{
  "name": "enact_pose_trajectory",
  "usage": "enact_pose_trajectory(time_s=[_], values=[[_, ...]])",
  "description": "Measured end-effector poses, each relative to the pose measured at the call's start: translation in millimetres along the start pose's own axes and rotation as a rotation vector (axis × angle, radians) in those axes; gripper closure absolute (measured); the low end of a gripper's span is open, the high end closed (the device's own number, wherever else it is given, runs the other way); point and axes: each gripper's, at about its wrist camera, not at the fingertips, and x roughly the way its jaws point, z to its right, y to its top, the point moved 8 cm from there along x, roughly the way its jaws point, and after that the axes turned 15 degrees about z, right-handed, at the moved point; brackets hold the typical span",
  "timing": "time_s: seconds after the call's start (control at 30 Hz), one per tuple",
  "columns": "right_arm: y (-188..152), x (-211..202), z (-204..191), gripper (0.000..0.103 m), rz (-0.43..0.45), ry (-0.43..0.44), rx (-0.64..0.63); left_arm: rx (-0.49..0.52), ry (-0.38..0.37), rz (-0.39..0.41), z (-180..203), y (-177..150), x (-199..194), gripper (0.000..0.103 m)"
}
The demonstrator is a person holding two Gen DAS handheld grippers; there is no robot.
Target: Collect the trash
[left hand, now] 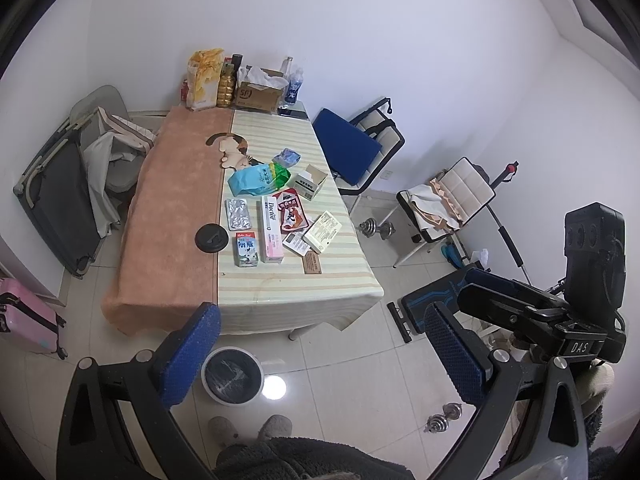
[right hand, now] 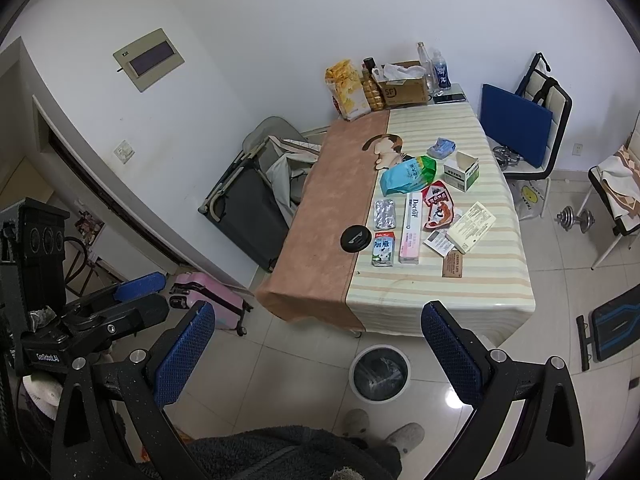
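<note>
Roughly ten bits of packaging scattered mid-frame on striped cream tablecloth [left hand: 280, 280] of table, just right of peach towel-textured runner [left hand: 172, 208]. Round white bin lined with black bag [left hand: 232, 374] on tiled floor, lower centre, below table's near edge.

Left gripper [left hand: 320, 356] held high, well back from table; blue dimpled pads spread wide, nothing between. Right gripper [right hand: 318, 352] likewise spread and empty.

Handling, as judged:
- Small white-and-green milk carton [left hand: 245, 249], lying flat near front: light if drained, walls likely to buckle; pinch across narrow sides.
- Long pink-and-white "Doctor" box [left hand: 271, 228], thin cardboard, stiff along length; grip at mid-span across short width.
- Silver foil blister sheet [left hand: 238, 213], flat, slick, hard to get under; edge pinch probably needed.
- Crumpled blue-green plastic bag [left hand: 258, 178], soft, springy, near weightless; raised fold easiest hold.
- Red glossy snack wrapper [left hand: 291, 211], limp, slippery.
- Open-topped white-green carton [left hand: 310, 182], hollow, crushable; take by a wall.
- Flat cream printed box [left hand: 322, 231], rigid, low profile.

Black round disc [left hand: 211, 237] on runner: purpose unclear, perhaps not trash.
</note>
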Motion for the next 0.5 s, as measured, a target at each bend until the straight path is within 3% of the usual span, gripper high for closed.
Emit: enact_pose_trajectory(time_s=[0.13, 0.2, 0.4, 0.5], values=[[-1.2, 5.3, -2.8, 0.000, 0.000, -0.006, 0.009, 0.000, -0.007, -0.006, -2.0, -1.6, 1.3, 0.000], [-1.3, 8.8, -2.6, 0.000, 0.005, -0.014, 0.024, 0.014, 0.030, -0.002, -7.3, -2.0, 4.2, 0.000], [2.2, 31.3, 23.8, 0.000, 0.029, -0.150, 0.112, 0.158, 0.328, 0.016, -61.4, 3.6, 47.8, 0.000], [0.2, 52.2, 49.9, 0.000, 0.022, -0.246, 0.151, 0.156, 0.378, -0.023, -89.4, -1.9, 84.9, 0.000]])
